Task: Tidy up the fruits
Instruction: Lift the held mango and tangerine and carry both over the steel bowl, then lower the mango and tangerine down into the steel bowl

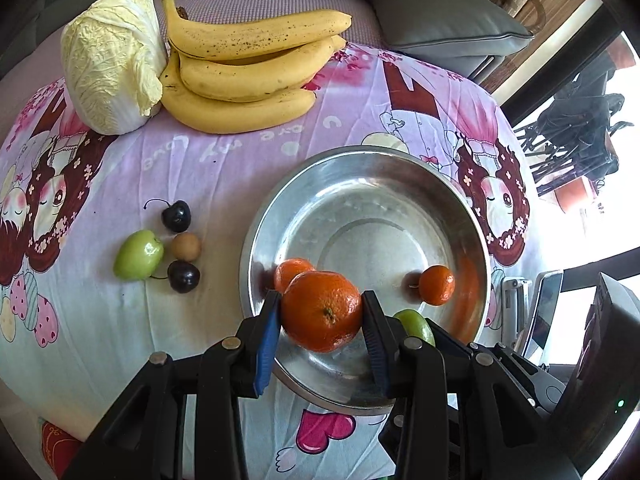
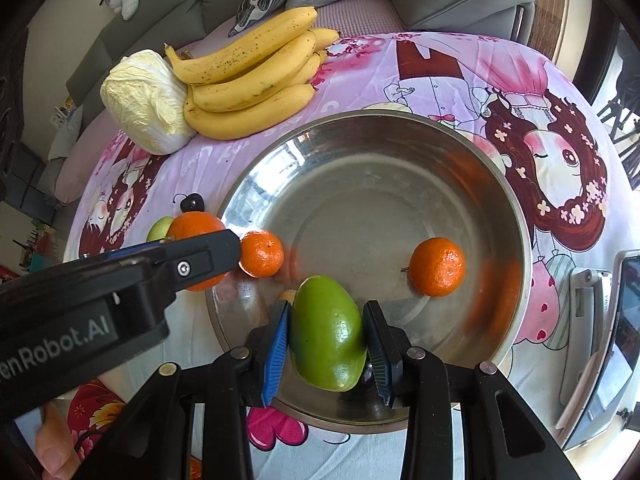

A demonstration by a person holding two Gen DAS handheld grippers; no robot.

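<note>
My left gripper (image 1: 322, 314) is shut on a large orange (image 1: 321, 311) and holds it over the near-left rim of the steel bowl (image 1: 360, 168). Two small tangerines (image 1: 437, 285) (image 1: 292, 272) lie in the bowl. My right gripper (image 2: 326, 340) is shut on a green fruit (image 2: 328, 334) over the bowl's near edge (image 2: 380, 128). In the right wrist view the left gripper's body (image 2: 120, 280) crosses from the left with its orange (image 2: 195, 227) partly hidden. On the cloth to the left lie a green fruit (image 1: 138, 255), two dark cherries (image 1: 176, 216) and a small brown fruit (image 1: 185, 246).
A bunch of bananas (image 1: 248, 68) and a napa cabbage (image 1: 114, 60) lie at the far left of the table. Grey sofa cushions (image 1: 448, 20) stand behind the table. A phone on a stand (image 2: 600, 340) sits at the table's right edge.
</note>
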